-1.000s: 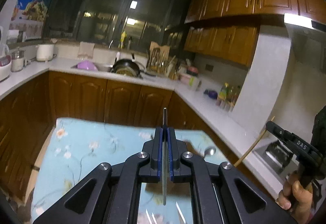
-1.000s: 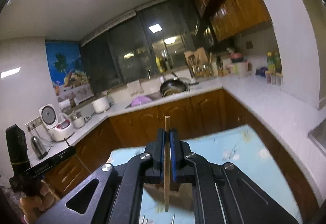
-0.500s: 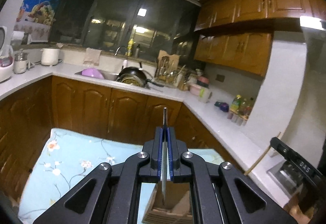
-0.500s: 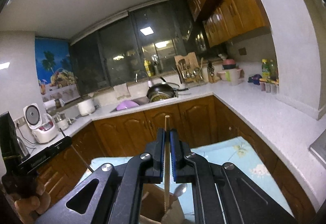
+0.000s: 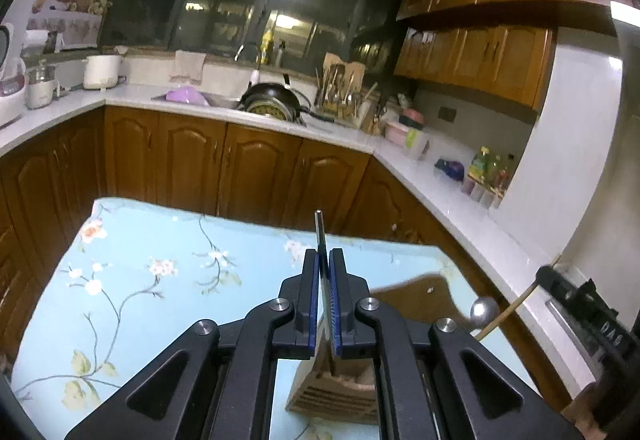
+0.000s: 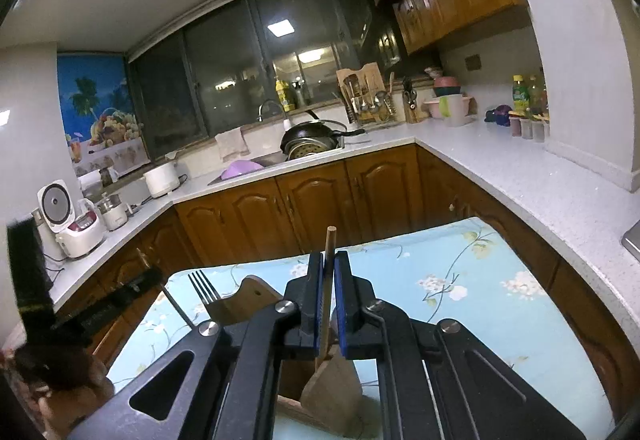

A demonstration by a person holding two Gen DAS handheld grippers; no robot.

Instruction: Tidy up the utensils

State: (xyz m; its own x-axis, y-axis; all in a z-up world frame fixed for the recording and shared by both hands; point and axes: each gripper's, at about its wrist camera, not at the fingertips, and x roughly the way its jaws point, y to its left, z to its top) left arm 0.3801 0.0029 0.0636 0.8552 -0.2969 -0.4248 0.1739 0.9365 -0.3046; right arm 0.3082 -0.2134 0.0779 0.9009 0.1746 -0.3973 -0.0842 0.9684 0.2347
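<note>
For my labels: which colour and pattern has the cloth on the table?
Light blue tablecloth with white blossoms on thin branches; the left wrist view shows it best.

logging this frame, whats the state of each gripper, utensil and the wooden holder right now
left gripper: shut on thin metal utensil, upright over the holder
right gripper: shut on wooden stick, upright
wooden holder: standing on the floral cloth
fork: tines up, beside holder
</note>
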